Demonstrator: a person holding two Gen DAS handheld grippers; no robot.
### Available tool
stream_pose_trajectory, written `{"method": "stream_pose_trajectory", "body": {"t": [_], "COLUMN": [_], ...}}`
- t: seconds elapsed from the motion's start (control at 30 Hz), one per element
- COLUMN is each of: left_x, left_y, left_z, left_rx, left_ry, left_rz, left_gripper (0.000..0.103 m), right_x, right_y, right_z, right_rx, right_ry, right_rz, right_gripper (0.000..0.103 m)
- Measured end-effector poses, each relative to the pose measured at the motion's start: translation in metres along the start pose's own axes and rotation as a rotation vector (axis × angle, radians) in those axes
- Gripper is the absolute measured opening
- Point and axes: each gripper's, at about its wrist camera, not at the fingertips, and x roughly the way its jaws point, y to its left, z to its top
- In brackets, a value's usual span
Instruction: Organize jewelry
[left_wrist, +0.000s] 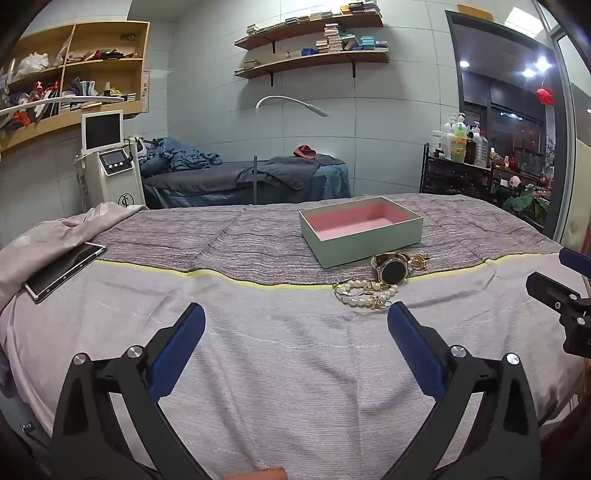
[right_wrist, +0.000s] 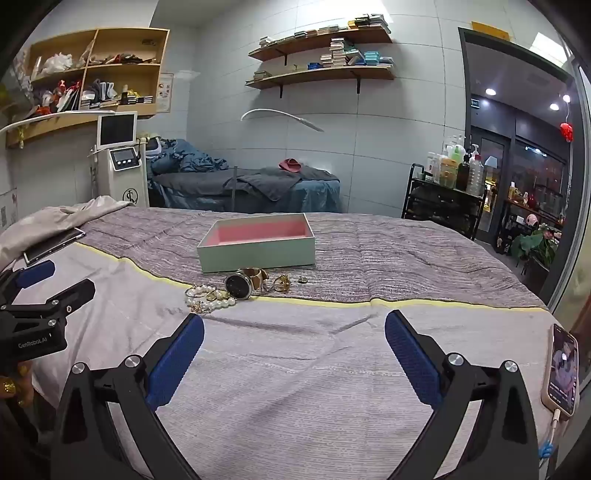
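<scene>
You are holding both claws low over the pale front part of the bed cover (left_wrist: 288, 362), tilted a little downward, and neither is carrying anything. The left claw (left_wrist: 295, 325) is standing wide apart with only cloth between its blue pads, and the right claw (right_wrist: 294, 334) is spread just as wide and just as empty. That reads as a ready stance, with nothing yet picked up.

The jewelry is lying in a small cluster where the cover's yellow seam crosses the bed, just in front of the box (left_wrist: 360, 230). The box is sitting open with its pink lining bare, likely waiting to receive the pieces. The pearl bracelet (left_wrist: 365, 291) is nearest you, touching the watch (left_wrist: 392, 268), which is propped on its strap. Gold pieces (right_wrist: 282, 283) are lying beside the watch, too small and tangled to identify; you cannot tell rings from earrings.

A phone (right_wrist: 563, 373) is lying at the right edge with its screen lit and a cable plugged in, and a tablet (left_wrist: 64, 271) is resting far left, partly on a crumpled sheet.
</scene>
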Motion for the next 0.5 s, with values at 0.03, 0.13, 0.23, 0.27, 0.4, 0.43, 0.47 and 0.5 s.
{"method": "stream_pose_trajectory", "body": {"t": [0.03,0.13,0.23,0.27,0.4,0.43,0.47,0.5], "left_x": [-0.0003,-0.002,-0.0022,-0.0011,-0.0027,-0.0029,-0.0033,-0.0026], "left_y": [0.0001,0.0002,0.0009,-0.0023,-0.0021,-0.0022,-0.0022,-0.0031], "left_z": [0.0001,0.0027,0.0015,0.0017,0.001,0.0013,0.0017,0.0009], "left_rx": [0.0,-0.002,0.001,0.005,0.011,0.012,0.012,0.013], "left_ry": [-0.001,-0.006,-0.009,-0.007,-0.005,-0.006,-0.007,-0.009], "left_rz": [0.0,-0.001,0.0,0.002,-0.005,-0.005,-0.005,-0.004], "left_gripper": [0.098,0.098,0.098,0.098,0.098,0.098,0.098,0.098], "right_x": [-0.0001,0.0,0.0007,0.0011,-0.0011,-0.0007,-0.0002,0.0005], "right_y": [0.0001,0.0008,0.0003,-0.0001,0.0011,0.0008,-0.0004,-0.0004], "right_z": [0.0001,0.0,-0.0003,-0.0004,-0.0009,-0.0011,-0.0009,-0.0015], "right_rx": [0.001,-0.004,-0.004,-0.005,-0.009,-0.009,-0.008,-0.008], "right_ry": [0.001,0.0,0.001,0.001,-0.006,-0.005,-0.004,-0.003], "right_rz": [0.001,0.003,0.005,0.006,-0.002,-0.001,-0.001,-0.001], "right_gripper": [0.097,0.097,0.097,0.097,0.097,0.097,0.097,0.097]}}
